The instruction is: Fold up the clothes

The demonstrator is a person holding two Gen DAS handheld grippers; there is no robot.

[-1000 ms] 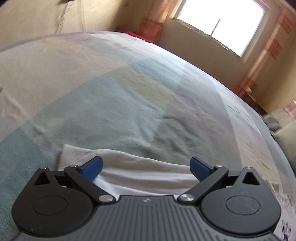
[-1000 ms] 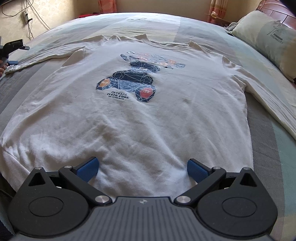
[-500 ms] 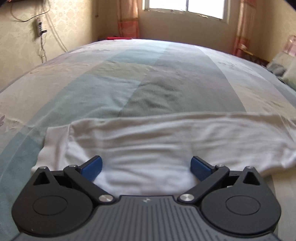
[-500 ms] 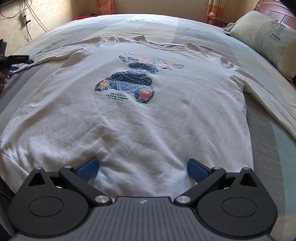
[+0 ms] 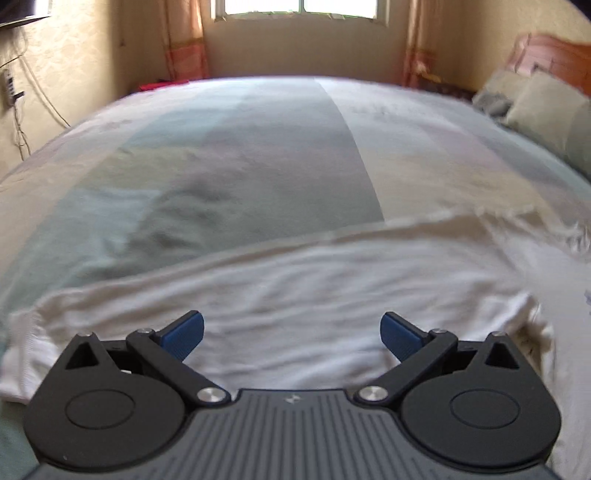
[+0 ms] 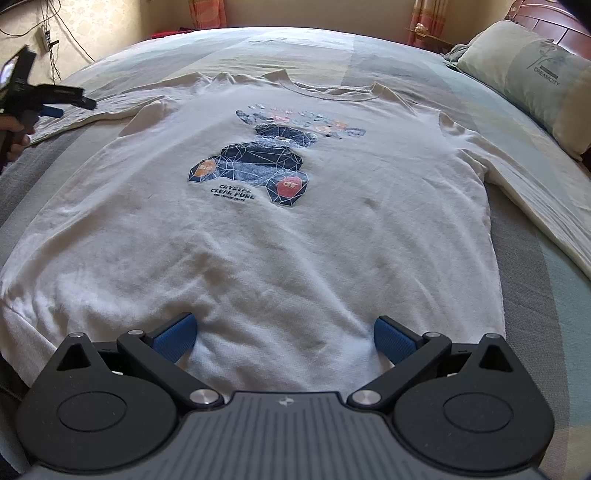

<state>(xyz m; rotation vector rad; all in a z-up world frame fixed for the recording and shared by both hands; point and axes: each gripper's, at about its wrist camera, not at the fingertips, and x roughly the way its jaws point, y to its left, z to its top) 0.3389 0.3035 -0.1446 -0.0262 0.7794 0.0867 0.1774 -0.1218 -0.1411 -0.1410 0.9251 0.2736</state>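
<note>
A white long-sleeved sweatshirt (image 6: pixel 280 236) with a dark geometric bear print lies flat, front up, on the bed. My right gripper (image 6: pixel 283 338) is open over the middle of its bottom hem, nothing between the blue pads. My left gripper (image 5: pixel 292 334) is open just above the shirt's outstretched left sleeve (image 5: pixel 295 288), a little inward of the cuff (image 5: pixel 22 343). In the right wrist view the left gripper (image 6: pixel 55 101) shows at far left, held by a hand over that sleeve. The other sleeve (image 6: pixel 535 206) runs off to the right.
The bed has a patchwork cover (image 5: pixel 258 155) of grey, pale green and cream blocks. Pillows (image 6: pixel 528 74) lie at the right by a wooden headboard. A window (image 5: pixel 295 7) and curtains stand beyond the far edge; cables hang on the left wall (image 6: pixel 48 33).
The left gripper has swung round and moved along the sleeve toward the shoulder, so more sleeve fills its view. The right gripper stays over the hem, both still open.
</note>
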